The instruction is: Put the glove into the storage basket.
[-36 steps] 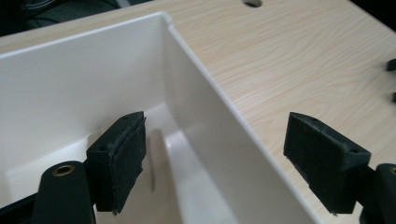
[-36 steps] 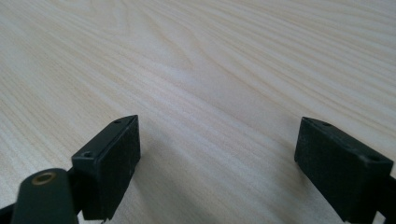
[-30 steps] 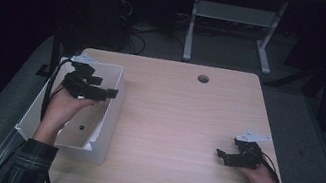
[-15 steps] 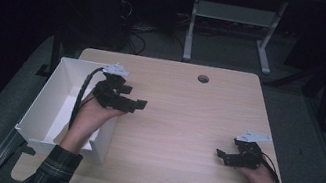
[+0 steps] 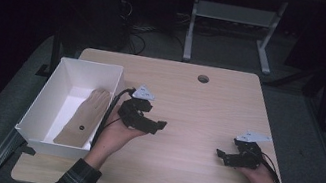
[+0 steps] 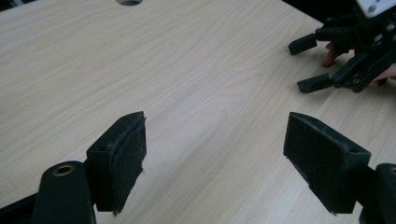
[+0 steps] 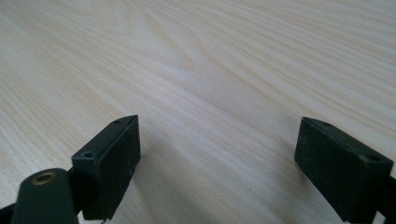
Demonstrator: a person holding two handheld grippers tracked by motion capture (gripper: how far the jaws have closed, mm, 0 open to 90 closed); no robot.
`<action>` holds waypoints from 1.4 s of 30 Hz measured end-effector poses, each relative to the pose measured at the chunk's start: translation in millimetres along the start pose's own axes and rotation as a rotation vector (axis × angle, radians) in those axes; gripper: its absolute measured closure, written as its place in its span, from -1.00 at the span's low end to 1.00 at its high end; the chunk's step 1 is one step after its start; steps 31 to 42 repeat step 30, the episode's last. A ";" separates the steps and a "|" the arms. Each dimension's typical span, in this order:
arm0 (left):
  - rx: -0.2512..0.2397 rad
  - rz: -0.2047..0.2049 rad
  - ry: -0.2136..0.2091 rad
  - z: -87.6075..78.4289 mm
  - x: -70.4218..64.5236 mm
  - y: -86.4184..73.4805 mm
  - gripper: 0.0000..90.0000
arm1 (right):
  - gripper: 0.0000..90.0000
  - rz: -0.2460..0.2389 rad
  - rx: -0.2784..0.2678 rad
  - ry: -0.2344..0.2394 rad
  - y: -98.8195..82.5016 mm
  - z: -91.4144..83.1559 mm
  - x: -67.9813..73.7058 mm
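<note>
jaws wide apart and empty on the left gripper [image 5: 154, 125], hovering over bare table [image 5: 198, 108]. tan glove [image 5: 83, 117] lies in the white bin [image 5: 42, 101] just to its left. right gripper [image 5: 223, 156], well apart, gapes open and empty, low over the wood.

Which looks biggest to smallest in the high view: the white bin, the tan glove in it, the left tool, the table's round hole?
1. white bin
2. tan glove
3. left tool, though raised nearer the camera, so unsure against the glove
4. round hole
</note>
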State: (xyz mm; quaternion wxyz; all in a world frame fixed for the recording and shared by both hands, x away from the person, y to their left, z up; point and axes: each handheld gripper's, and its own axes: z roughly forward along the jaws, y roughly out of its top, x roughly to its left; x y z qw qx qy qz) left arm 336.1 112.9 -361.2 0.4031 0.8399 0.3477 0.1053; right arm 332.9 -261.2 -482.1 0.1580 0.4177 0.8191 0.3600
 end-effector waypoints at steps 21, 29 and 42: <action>0.099 0.057 0.011 58.8 -13.5 -60.9 -0.54 | -0.69 -0.006 -0.003 -0.001 0.0 0.2 -0.5; 0.145 0.099 0.039 68.1 -12.9 -70.2 -0.55 | -0.69 -0.008 -0.003 0.000 0.0 0.2 -0.3; 0.146 0.092 0.033 68.7 -12.4 -70.8 -0.55 | -0.69 -0.008 -0.003 0.001 0.0 0.2 -0.4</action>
